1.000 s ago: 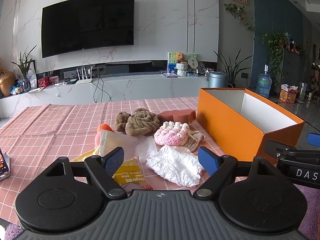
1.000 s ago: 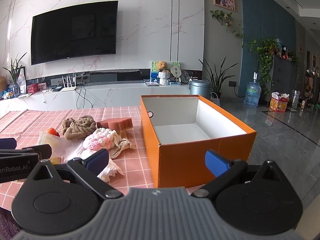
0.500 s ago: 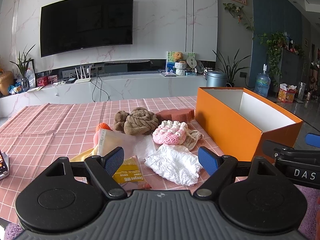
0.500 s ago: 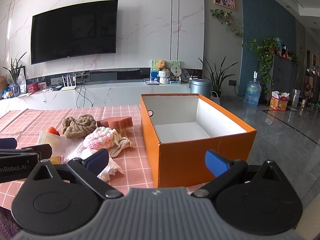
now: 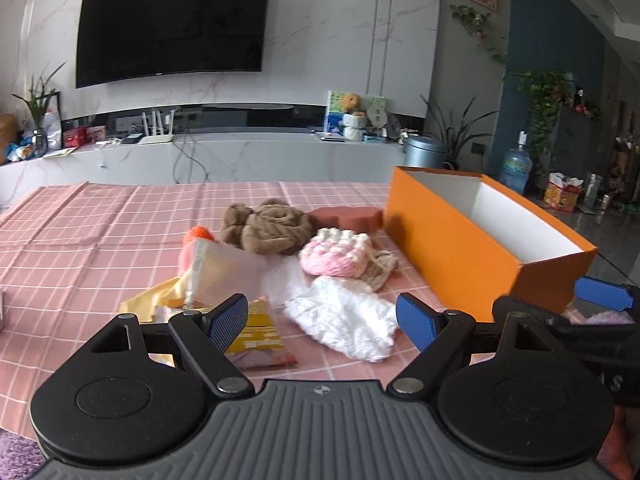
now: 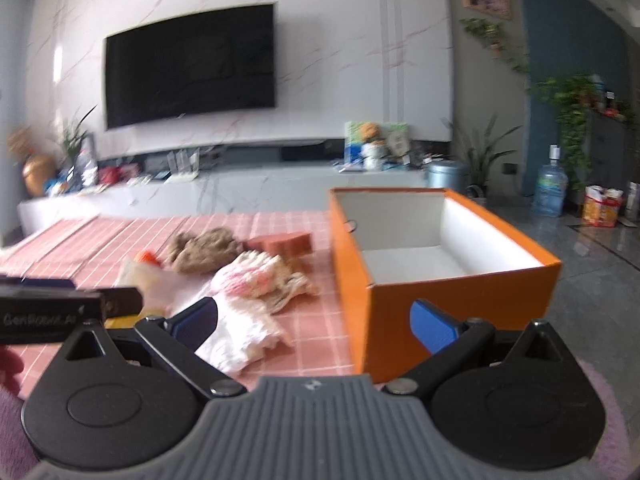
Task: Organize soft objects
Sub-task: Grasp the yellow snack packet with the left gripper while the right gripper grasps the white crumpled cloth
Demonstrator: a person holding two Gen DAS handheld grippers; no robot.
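Observation:
A pile of soft things lies mid-table: a white cloth (image 5: 344, 322), a pink-and-white knitted piece (image 5: 334, 254), a brown rolled towel (image 5: 272, 230), a reddish sponge block (image 5: 346, 218) and an orange knitted ball (image 5: 200, 234). My left gripper (image 5: 322, 316) is open, hovering just in front of the white cloth. An open orange box (image 6: 436, 264) with a white, empty inside stands to the right. My right gripper (image 6: 314, 322) is open near the box's front left corner, with the white cloth (image 6: 236, 336) at its left finger.
A clear bag and yellow packets (image 5: 224, 280) lie left of the cloth pile on the pink checked tablecloth (image 5: 80, 240). Behind the table stand a white TV bench (image 5: 240, 156) and a wall-mounted TV (image 5: 172, 24). The grey floor (image 6: 592, 248) drops away right of the box.
The right gripper has swung left and its view is blurred with motion; the box now sits further right in it. The left gripper has edged slightly nearer the white cloth.

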